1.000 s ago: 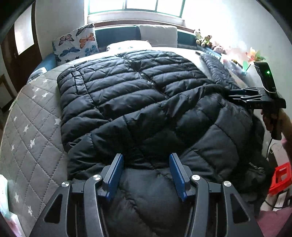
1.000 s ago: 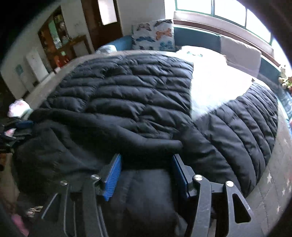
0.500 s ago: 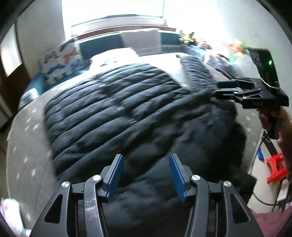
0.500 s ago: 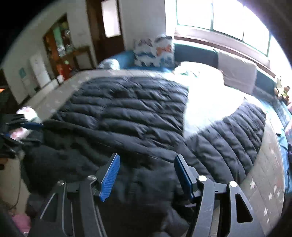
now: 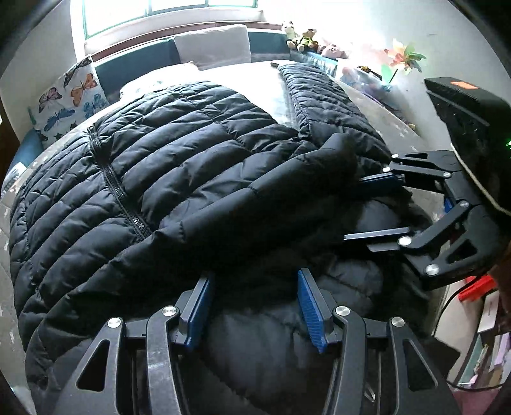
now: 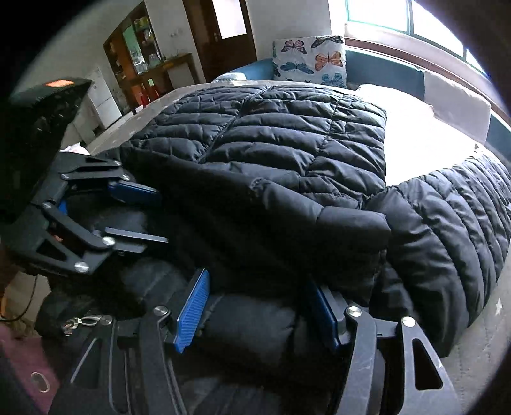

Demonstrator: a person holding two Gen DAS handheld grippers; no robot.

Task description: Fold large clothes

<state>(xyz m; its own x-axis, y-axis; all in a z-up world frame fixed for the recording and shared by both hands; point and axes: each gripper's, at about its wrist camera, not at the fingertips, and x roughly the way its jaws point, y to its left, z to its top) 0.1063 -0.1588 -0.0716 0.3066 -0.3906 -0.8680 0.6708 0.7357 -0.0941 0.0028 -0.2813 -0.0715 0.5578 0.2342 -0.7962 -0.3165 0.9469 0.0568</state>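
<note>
A big black puffy coat [image 5: 179, 178] lies spread out on the bed [image 6: 415, 134], and it covers most of it. The coat is shiny and soft, with many stitched puffy rows going across. A zip [image 5: 118, 191] runs down its middle, from the far side toward the near side. One sleeve [image 5: 255, 204] lies folded across the near part of the coat, and its end sits by the right side. Another part of the coat [image 5: 325, 99] reaches away toward the far right of the bed. The near edge of the coat is bunched up in a thick lump. The left gripper [image 5: 252, 303] sits at this near edge with its blue fingers [image 5: 308, 306] wide apart, and coat fills the gap, so I cannot tell if it is pinched. The right gripper [image 6: 255, 309] is just beside it on the right, fingers also apart with coat between them, and I cannot tell if it grips either. A butterfly pillow [image 5: 72, 99] leans at the far left. Toy animals [image 5: 301, 36] sit on the far ledge by the window [image 6: 415, 19]
</note>
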